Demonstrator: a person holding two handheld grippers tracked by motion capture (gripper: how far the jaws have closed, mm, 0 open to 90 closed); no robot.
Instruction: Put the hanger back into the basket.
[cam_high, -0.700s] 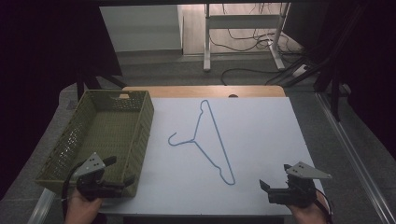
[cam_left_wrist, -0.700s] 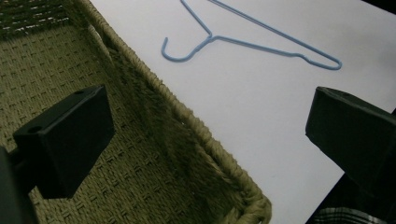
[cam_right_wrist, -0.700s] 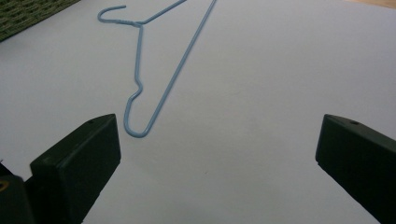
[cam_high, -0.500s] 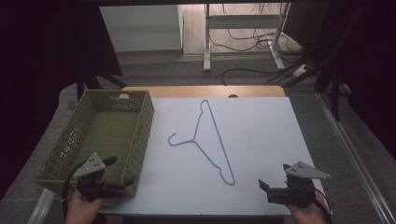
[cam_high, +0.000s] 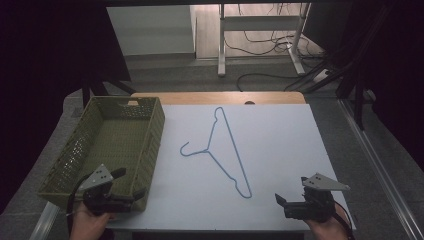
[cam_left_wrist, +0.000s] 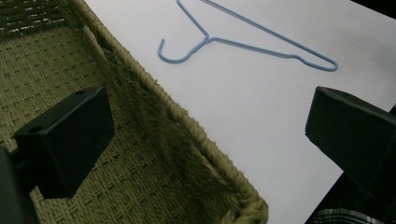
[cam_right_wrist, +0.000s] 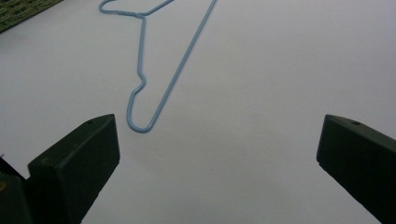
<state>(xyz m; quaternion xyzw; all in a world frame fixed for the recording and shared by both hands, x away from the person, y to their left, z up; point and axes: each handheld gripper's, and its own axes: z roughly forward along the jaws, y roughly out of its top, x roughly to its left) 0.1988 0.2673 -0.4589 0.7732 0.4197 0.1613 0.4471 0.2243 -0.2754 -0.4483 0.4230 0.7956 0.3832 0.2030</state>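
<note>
Hovering over the near corner of the green woven basket (cam_high: 150, 131), the left gripper (cam_high: 131, 185) is being held with its jaws spread wide and nothing between them; in the left gripper view one jaw is seen above the basket's woven floor and the other above the white table surface (cam_high: 280, 150). At the near right edge of the table, the right gripper (cam_high: 278, 199) is likewise being held released, jaws well apart and empty, over bare white surface. Nothing is being seen inside the basket, which is lying along the left edge. A blue wire hanger (cam_high: 220, 150) is lying flat mid-table, between basket and right gripper, apart from both, its hook pointing toward the basket. Open white surface is being left right of the hanger, out to the far and right edges
</note>
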